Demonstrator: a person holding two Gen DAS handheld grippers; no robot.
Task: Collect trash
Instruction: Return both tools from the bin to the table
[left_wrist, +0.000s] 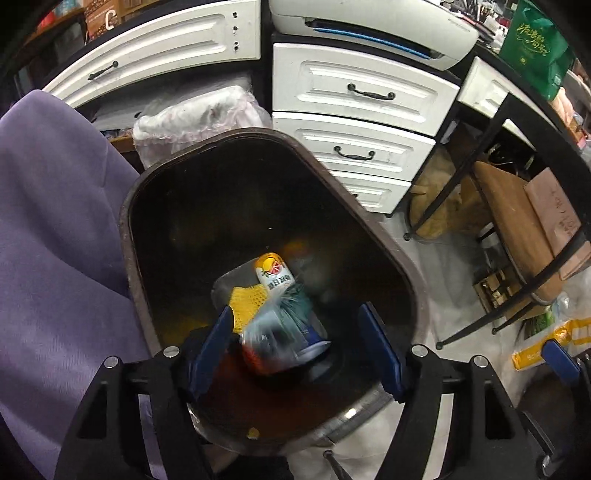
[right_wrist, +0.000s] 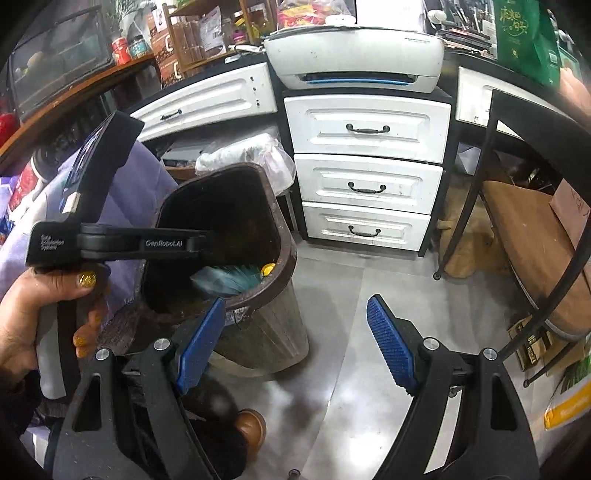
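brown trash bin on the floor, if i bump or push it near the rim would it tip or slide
The tall brown plastic trash bin probably tips before it slides: it narrows toward its base. It looks light, holding only a crinkly snack wrapper and little else. The glossy grey floor may let it skid.

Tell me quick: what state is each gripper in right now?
Left gripper: open above the trash bin; blurred wrapper between the jaws, not gripped.
Right gripper: open, holding nothing.

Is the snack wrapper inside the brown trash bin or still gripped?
Inside the bin: the wrapper appears blurred below the brown trash bin's rim, and the left hand-held gripper's pads stand apart, clear of it.
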